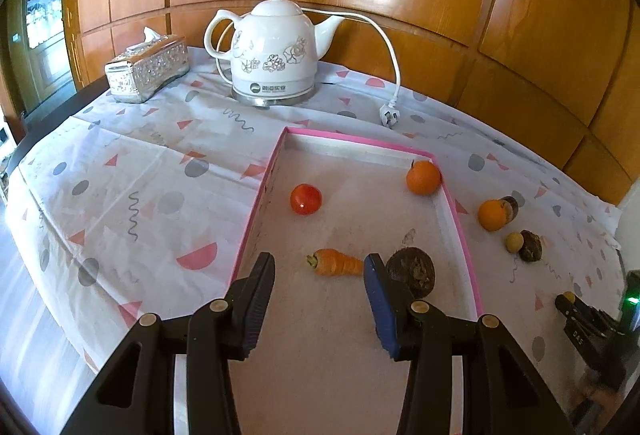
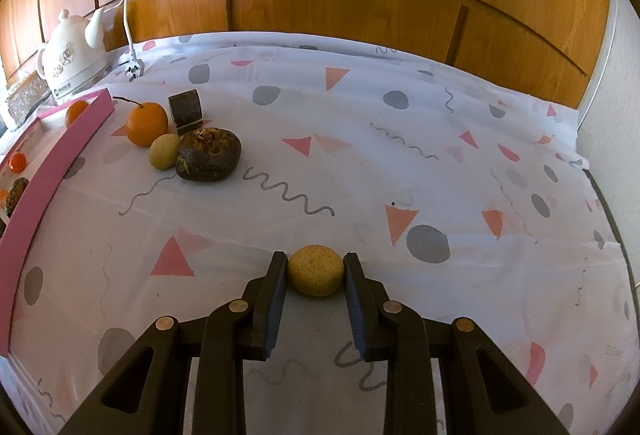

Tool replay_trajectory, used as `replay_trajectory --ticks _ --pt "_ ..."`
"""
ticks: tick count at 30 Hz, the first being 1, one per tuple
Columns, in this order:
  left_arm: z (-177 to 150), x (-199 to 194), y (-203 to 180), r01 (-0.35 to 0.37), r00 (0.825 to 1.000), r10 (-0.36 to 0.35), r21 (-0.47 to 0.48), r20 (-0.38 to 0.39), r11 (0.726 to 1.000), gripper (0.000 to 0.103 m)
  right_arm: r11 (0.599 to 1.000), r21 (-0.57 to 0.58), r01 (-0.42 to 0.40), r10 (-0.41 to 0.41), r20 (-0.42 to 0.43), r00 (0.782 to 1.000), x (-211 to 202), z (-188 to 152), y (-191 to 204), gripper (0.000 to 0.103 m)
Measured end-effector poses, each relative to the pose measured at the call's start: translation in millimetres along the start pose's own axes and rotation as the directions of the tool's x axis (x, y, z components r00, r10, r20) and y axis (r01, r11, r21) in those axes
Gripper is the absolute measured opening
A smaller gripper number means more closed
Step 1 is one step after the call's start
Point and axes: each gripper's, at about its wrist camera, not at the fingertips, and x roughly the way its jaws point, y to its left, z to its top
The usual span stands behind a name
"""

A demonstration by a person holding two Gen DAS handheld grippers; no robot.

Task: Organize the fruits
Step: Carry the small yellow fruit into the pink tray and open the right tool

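Small carrot (image 1: 335, 263) lying flat on the floor of the pink-rimmed tray (image 1: 256, 203), long axis running nearly side to side in the left wrist view, green stub end toward the left, tapered tip toward the right and almost meeting the blue pad of the right-hand finger (image 1: 378, 299). Orange, ridged, short and stubby.

Left gripper (image 1: 320, 267) above the near part of the tray, jaws apart with nothing between the pads; carrot just beyond the fingertips. Dark brown, rough, flattened round fruit (image 1: 412, 271) just behind the right-hand finger, partly hidden by it. Red tomato (image 1: 305, 199) farther in, near the tray's left wall. Orange with a short stem (image 1: 423, 177) in the far right corner, against the wall.

Right gripper (image 2: 315, 267) clamped on a small yellow-tan round fruit (image 2: 315, 270), both pads pressing its sides, low over the patterned tablecloth (image 2: 400, 155). Surface speckled and matte, slightly wider than tall, no clear long axis.

Outside the tray, near its right wall, a cluster on the cloth: second orange (image 2: 146, 123) with a thin stem pointing left and away, pale yellow ball (image 2: 164, 151) touching it, lumpy dark brown fruit (image 2: 209, 154) with its dry fibrous crown facing up, and a dark cylinder-like piece (image 2: 185, 111) behind, standing on edge.

White floral kettle (image 1: 276, 51) and silver tissue box (image 1: 148, 69) at the far edge of the table, white plug (image 1: 389, 115) lying loose on the cloth.
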Motion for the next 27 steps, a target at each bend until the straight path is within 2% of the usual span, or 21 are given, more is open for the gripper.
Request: replay_trajectory --ticks 3,10,13,16,21,25,27 --pt "-3 -1 2 -0.003 1.0 0.002 -0.003 -0.005 1.0 0.047 1.0 -0.002 -0.005 0.005 -0.01 1.0 -3 0 3 0.028" --pt "-4 -1 7 -0.004 1.0 0.004 -0.016 -0.01 1.0 0.047 0.993 -0.043 -0.111 0.11 -0.011 0.994 -23 1 28 0.028" --pt "-5 -1 8 -0.004 1.0 0.004 -0.02 -0.009 1.0 0.047 0.981 -0.053 -0.185 0.186 0.009 0.983 -36 7 43 0.028" --pt "-5 0 12 -0.004 1.0 0.004 -0.031 -0.015 1.0 0.047 0.962 -0.102 -0.254 0.258 0.025 0.966 -51 13 66 0.028" --pt "-5 0 22 -0.017 1.0 0.016 -0.066 -0.013 0.998 0.049 0.903 -0.181 -0.39 0.4 0.02 0.916 -74 23 111 0.028" --pt "-3 -1 31 -0.027 1.0 0.027 -0.089 -0.008 0.996 0.049 0.858 -0.231 -0.458 0.472 0.006 0.881 -82 30 143 0.028" --pt "-3 -1 34 -0.028 1.0 0.027 -0.097 -0.008 0.995 0.049 0.842 -0.252 -0.477 0.492 -0.006 0.871 -84 33 158 0.028"
